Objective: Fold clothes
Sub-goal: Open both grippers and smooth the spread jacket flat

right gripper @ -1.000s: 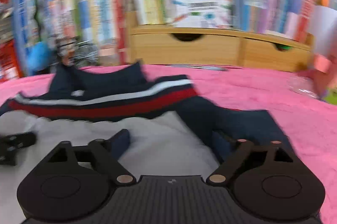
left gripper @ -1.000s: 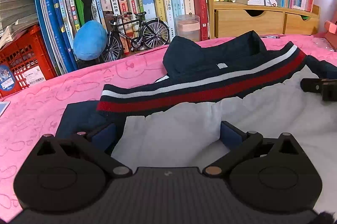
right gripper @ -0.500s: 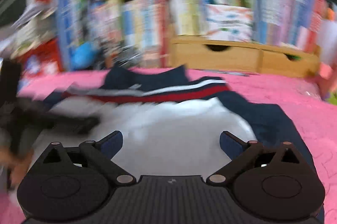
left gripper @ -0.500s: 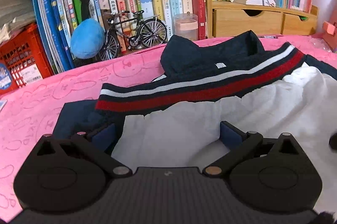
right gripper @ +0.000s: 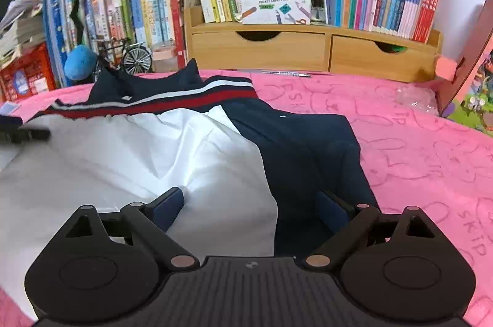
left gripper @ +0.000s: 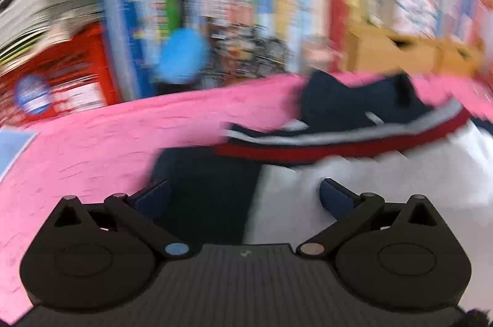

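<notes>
Two grippers (left gripper: 243,194) (right gripper: 249,203) hanging wide apart, holding nothing, over shirt (right gripper: 154,154) lying flat on pink cloth (right gripper: 416,142). Maybe risking grabbing too little, bunching white part, spoiling fold.

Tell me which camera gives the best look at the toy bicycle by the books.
The right wrist view. The toy bicycle is sharp there, wheel spokes and frame distinct, standing before the books beside a blue plush ball. The left wrist view is motion-blurred; the bicycle is only a dark smear there.
</notes>
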### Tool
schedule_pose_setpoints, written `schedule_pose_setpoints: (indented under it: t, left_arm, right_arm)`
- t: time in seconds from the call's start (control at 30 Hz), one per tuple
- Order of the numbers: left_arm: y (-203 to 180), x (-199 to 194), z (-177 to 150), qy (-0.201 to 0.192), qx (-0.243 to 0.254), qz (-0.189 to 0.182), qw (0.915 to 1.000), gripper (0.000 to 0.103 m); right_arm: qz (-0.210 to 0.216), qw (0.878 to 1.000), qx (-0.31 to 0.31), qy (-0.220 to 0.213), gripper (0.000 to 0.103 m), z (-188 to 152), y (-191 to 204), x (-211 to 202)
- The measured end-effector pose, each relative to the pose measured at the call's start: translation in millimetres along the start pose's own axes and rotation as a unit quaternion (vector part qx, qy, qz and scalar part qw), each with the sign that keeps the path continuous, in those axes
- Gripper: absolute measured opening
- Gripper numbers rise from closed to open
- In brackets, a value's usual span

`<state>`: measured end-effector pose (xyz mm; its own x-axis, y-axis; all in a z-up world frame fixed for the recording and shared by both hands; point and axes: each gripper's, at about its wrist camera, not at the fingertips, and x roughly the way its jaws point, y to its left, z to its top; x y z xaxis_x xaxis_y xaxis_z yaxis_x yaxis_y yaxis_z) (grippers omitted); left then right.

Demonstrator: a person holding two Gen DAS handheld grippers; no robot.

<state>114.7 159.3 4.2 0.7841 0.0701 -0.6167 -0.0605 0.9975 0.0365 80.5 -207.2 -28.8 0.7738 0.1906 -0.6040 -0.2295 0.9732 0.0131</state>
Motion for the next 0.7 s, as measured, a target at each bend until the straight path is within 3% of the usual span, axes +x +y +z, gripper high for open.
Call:
schedule_pose_setpoints:
  t: [0.07,0.13,0.27,0.33,0.4,0.47,0.6,0.7]
  left_arm:
    - [2,-15,5,-0.014,-0.012,-0.013,0.9998,0.103]
    - [-11,-26,9,-0.023,0.007,-0.049,0.9985,0.103]
    - [-69,-25,10,-0.010,0.094,-0.084,0.9920,0.103]
    - [-103,-11,6,0.002,0.146,-0.077,0.9862,0.103]
    - [-130,9,0,0.022,0.192,-0.043,0.9802,0.103]
    - [-136,24,-1,0.013,0.184,-0.040,0.9821,0.103]
    - [-129,51,15,0.038,0.127,-0.056,0.9896,0.103]
    - [-130,60,19,0.032,0.132,-0.059,0.9890,0.103]
  right_arm:
    - [-0.015,1.000,0.002,-0.006,0.093,-2,6,-7]
    - [-0.025,1.000,0.007,-0.012,0.093,-2,11,-13]
    - [0.028,0.999,0.006,-0.038,0.096,2,26,-36]
    - [0.059,0.997,-0.010,-0.042,0.098,2,41,-46]
    - [0.091,0.995,-0.036,-0.031,0.098,-4,60,-50]
    - [0.117,0.991,-0.054,-0.017,0.098,-11,77,-48]
    - [0.131,0.991,-0.036,-0.001,0.097,-31,98,-35]
    - [0.125,0.992,-0.032,0.010,0.096,-39,106,-28]
